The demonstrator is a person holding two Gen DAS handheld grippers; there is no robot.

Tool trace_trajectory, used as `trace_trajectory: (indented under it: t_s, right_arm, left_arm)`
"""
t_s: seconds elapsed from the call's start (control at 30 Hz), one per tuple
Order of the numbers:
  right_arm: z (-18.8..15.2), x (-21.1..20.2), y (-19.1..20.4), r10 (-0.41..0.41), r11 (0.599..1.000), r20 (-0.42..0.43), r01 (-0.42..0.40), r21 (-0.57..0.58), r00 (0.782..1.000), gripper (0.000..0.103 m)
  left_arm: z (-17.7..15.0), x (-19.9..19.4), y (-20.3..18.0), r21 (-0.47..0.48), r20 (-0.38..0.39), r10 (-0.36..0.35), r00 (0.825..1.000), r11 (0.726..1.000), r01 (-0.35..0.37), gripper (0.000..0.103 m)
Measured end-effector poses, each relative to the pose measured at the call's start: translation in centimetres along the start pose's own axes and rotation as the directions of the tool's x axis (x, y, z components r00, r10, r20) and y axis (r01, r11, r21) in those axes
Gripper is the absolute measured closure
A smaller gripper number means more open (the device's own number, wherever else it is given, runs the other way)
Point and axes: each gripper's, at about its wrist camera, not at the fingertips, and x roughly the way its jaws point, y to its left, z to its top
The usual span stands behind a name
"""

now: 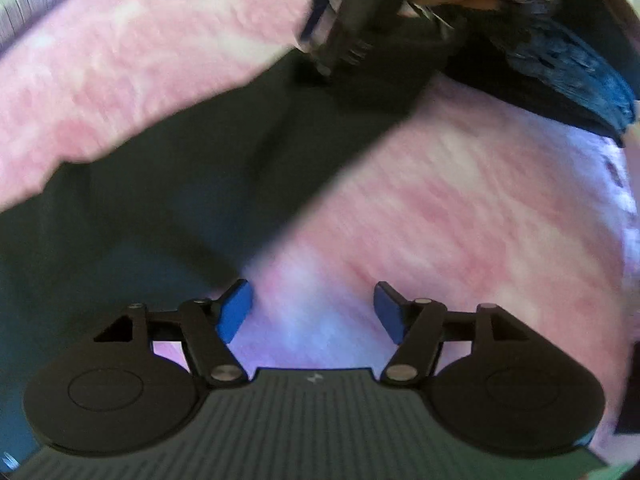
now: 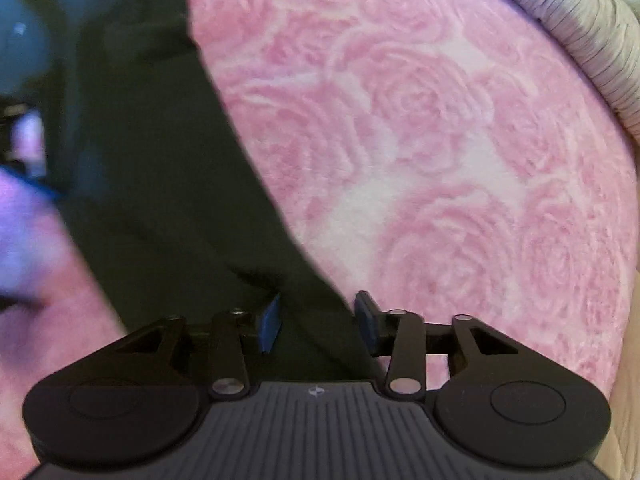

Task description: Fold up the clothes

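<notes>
Surface: a pink plush blanket with a rose pattern, a grey ribbed edge at its border. No containers in either view.

Left wrist view. Item: one dark garment, lying flat on the blanket as a long band running from lower left up toward upper right. My left gripper points steeply down over bare pink pile; its blue pads stand well apart with nothing between them, so it is released. The garment's near edge sits just beside the left pad, ahead and to the left. The right gripper shows blurred at the top, over the garment's far end. A blue patterned sleeve lies beyond it.

Right wrist view. Same blanket, sharper here. The dark garment runs as a long strip from upper left down into my right gripper. Its lower end lies between the two pads, but they do not press on it: parted, released. The long axis slants away up and left.

Judgement: the right hand is nearer the cloth; the left needs a small shift leftward to meet the edge.
</notes>
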Motion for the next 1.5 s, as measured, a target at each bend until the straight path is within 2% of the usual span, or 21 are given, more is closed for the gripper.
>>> trace_trajectory:
  t_s: [0.03,0.1,0.2,0.3,0.4,0.53,0.63,0.73,0.77,0.83,0.9,0.97,1.07,1.17,1.23,1.27,1.33,1.37,1.43,1.47,1.5]
  right_arm:
    - [0.0,0.1,-0.3,-0.037,0.999,0.004,0.036,0.031,0.999,0.047]
    - [-0.2,-0.4,-0.4,-0.080,0.994,0.017,0.078,0.080,0.997,0.047]
    - [-0.6,-2.6,0.4,-0.095,0.988,0.061,0.086,0.128,0.994,0.052]
    - [-1.6,-5.5,2.4,-0.097,0.988,0.127,0.080,0.134,0.987,0.052]
    - [-2.8,-8.1,4.9,-0.059,0.986,0.188,0.028,0.165,0.980,0.049]
    - [-4.5,-10.8,9.8,0.132,0.955,0.218,-0.183,0.234,0.967,0.049]
    - [-5.9,-12.3,15.3,0.252,0.924,0.187,-0.294,0.246,0.949,0.049]
    - [-7.2,-14.1,22.2,0.288,0.924,0.178,-0.322,0.207,0.941,0.049]
    - [-7.3,-14.7,24.3,0.283,0.931,0.177,-0.315,0.187,0.943,0.049]
    - [-7.6,-15.9,28.6,0.276,0.942,0.183,-0.303,0.143,0.944,0.049]
    - [-7.7,-17.3,33.0,0.245,0.960,0.199,-0.266,0.085,0.949,0.048]
    - [-7.8,-18.6,37.4,0.204,0.977,0.212,-0.213,0.020,0.956,0.046]
    - [-8.0,-19.4,43.0,0.167,0.986,0.181,-0.160,-0.056,0.969,0.043]
    - [-8.2,-20.0,47.7,0.136,0.985,0.148,-0.117,-0.127,0.980,0.043]
    - [-8.1,-20.3,50.2,0.131,0.980,0.140,-0.108,-0.166,0.981,0.043]
    - [-8.0,-20.4,51.4,0.129,0.977,0.139,-0.102,-0.185,0.982,0.043]
    - [-7.7,-20.4,53.0,0.129,0.971,0.143,-0.096,-0.217,0.981,0.041]
    - [-7.5,-20.4,53.6,0.127,0.968,0.152,-0.089,-0.234,0.980,0.039]
    - [-7.4,-20.2,54.4,0.113,0.961,0.173,-0.064,-0.267,0.978,0.037]
    - [-7.5,-20.1,54.6,0.104,0.958,0.185,-0.048,-0.283,0.977,0.037]
    - [-7.6,-19.9,54.9,0.094,0.954,0.197,-0.032,-0.298,0.976,0.037]
  left_arm:
    - [-0.6,-0.4,-0.2,-0.007,0.000,0.001,1.000,1.000,-0.001,0.042]
    - [-1.7,-1.6,-0.4,-0.046,0.016,0.018,1.000,0.999,-0.017,0.047]
    - [-4.0,-4.6,-0.6,-0.151,0.042,0.093,0.995,0.985,-0.085,0.047]
    - [-6.5,-7.8,-0.9,-0.269,0.059,0.180,0.982,0.950,-0.159,0.046]
    - [-10.6,-11.4,-1.5,-0.376,0.029,0.273,0.962,0.894,-0.243,0.042]
    - [-19.5,-16.3,-2.4,-0.488,-0.096,0.348,0.933,0.800,-0.348,0.037]
    - [-27.4,-20.2,-3.0,-0.509,-0.206,0.389,0.898,0.741,-0.438,0.036]
    - [-35.4,-24.0,-3.1,-0.507,-0.292,0.423,0.858,0.692,-0.514,0.030]
    - [-38.0,-25.1,-2.9,-0.512,-0.306,0.427,0.851,0.680,-0.525,0.029]
    - [-43.3,-26.8,-2.0,-0.533,-0.303,0.430,0.850,0.663,-0.526,0.028]
    - [-47.7,-27.8,-0.4,-0.561,-0.263,0.432,0.863,0.660,-0.501,0.028]
    - [-51.0,-28.2,1.4,-0.584,-0.192,0.418,0.888,0.679,-0.446,0.029]
    - [-54.1,-28.4,4.6,-0.597,-0.023,0.368,0.930,0.741,-0.308,0.029]
    - [-55.2,-28.2,7.8,-0.557,0.153,0.314,0.937,0.810,-0.180,0.029]
    - [-55.3,-27.4,9.5,-0.542,0.225,0.231,0.947,0.837,-0.076,0.030]
    - [-55.6,-26.9,10.5,-0.555,0.251,0.148,0.957,0.832,0.016,0.034]
    - [-56.0,-26.4,11.7,-0.576,0.269,0.019,0.963,0.805,0.145,0.061]
    - [-56.3,-26.7,11.8,-0.585,0.275,-0.022,0.961,0.790,0.185,0.080]
    - [-57.2,-27.8,11.7,-0.613,0.300,-0.106,0.948,0.740,0.277,0.088]
    - [-57.6,-28.5,11.6,-0.624,0.313,-0.135,0.940,0.717,0.310,0.094]
    - [-58.2,-29.4,11.3,-0.633,0.323,-0.144,0.935,0.702,0.327,0.095]
